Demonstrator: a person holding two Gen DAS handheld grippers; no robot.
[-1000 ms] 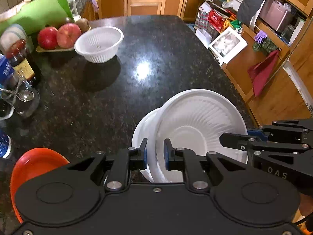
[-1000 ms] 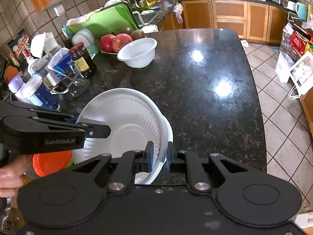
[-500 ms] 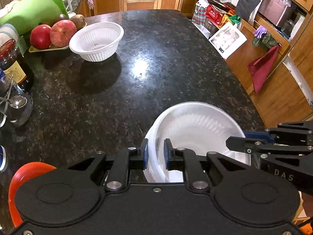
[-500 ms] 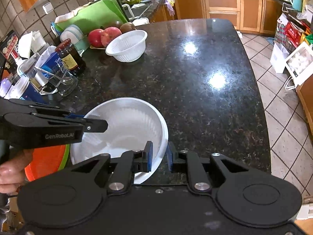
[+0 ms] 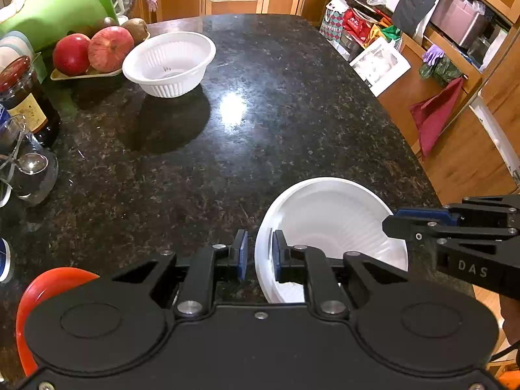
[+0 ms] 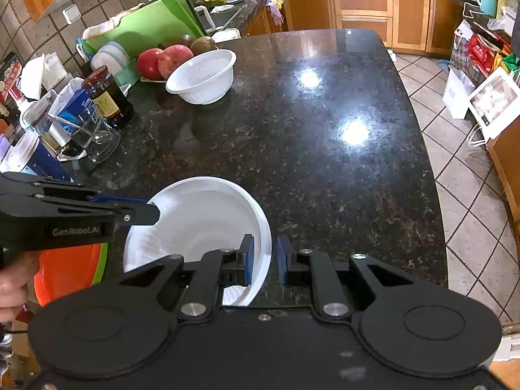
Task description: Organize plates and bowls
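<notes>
Two hand-held grippers meet at one white bowl [image 5: 328, 224] sitting upright on a dark speckled stone surface [image 5: 260, 130].

From the left wrist camera, the left gripper [image 5: 258, 255] has its two blue-padded fingers [image 5: 242, 253] standing astride the bowl's near left rim. One pad is outside the wall, the other inside. A small gap shows between the outer pad and the rim, so the fingers look slightly parted around the rim; whether they press on it cannot be told. On the far side of the bowl, the right gripper reaches in from the right edge, its tip at the bowl's right rim.

From the right wrist camera, the right gripper [image 6: 265, 260] straddles the bowl's [image 6: 201, 214] right rim the same way. The inner pad lies against the inside wall, and the outer pad stands just clear of the rim, with bare surface showing between them. Across the bowl, the left gripper comes in from the left with its tip at the rim. A person's hand [image 6: 13, 292] grips its handle at the frame edge.

Just left of the left fingers, beside the white bowl, lies an orange plate [image 6: 68, 273] with a green edge beneath it.

Far ahead of both sets of fingers, well apart from them, stands a second white ribbed bowl [image 5: 169, 61]. Beside it is a tray of red apples [image 5: 94, 50]. Jars and a dark sauce bottle [image 6: 109, 96] crowd the surface's left edge.
</notes>
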